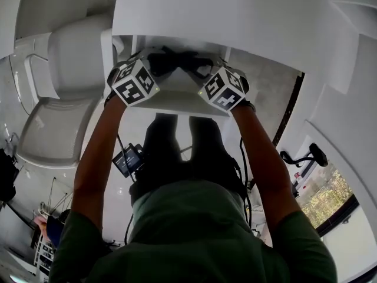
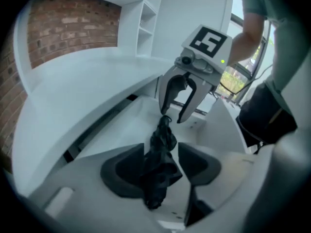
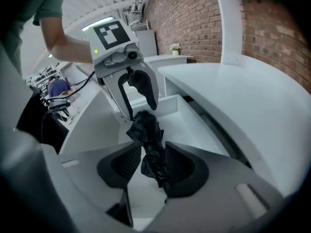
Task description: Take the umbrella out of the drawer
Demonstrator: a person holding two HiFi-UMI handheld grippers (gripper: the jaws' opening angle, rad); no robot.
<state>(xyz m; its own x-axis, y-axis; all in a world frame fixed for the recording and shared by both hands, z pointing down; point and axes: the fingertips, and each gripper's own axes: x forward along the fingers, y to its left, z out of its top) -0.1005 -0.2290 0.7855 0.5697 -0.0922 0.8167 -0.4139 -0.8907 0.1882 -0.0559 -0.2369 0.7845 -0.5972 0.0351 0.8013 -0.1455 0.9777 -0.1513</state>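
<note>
A folded black umbrella [image 1: 177, 61] lies lengthwise in the open white drawer [image 1: 177, 99]. Both grippers face each other over it, one at each end. My left gripper [image 2: 163, 171] stands open with the umbrella's [image 2: 158, 169] crumpled cloth between its dark pads; I see no firm pressing. My right gripper [image 3: 148, 166] is open too, straddling the umbrella [image 3: 150, 144] at the other end. In the left gripper view the right gripper [image 2: 171, 116] hangs over the umbrella's tip with its fingers apart. The left gripper [image 3: 141, 111] shows the same way in the right gripper view.
A white curved counter [image 2: 82, 86] overhangs the drawer's far side, with a brick wall [image 3: 194, 18] behind it. A white moulded seat [image 1: 65, 81] stands at the left in the head view. The person's dark trousers [image 1: 182, 152] are close to the drawer front.
</note>
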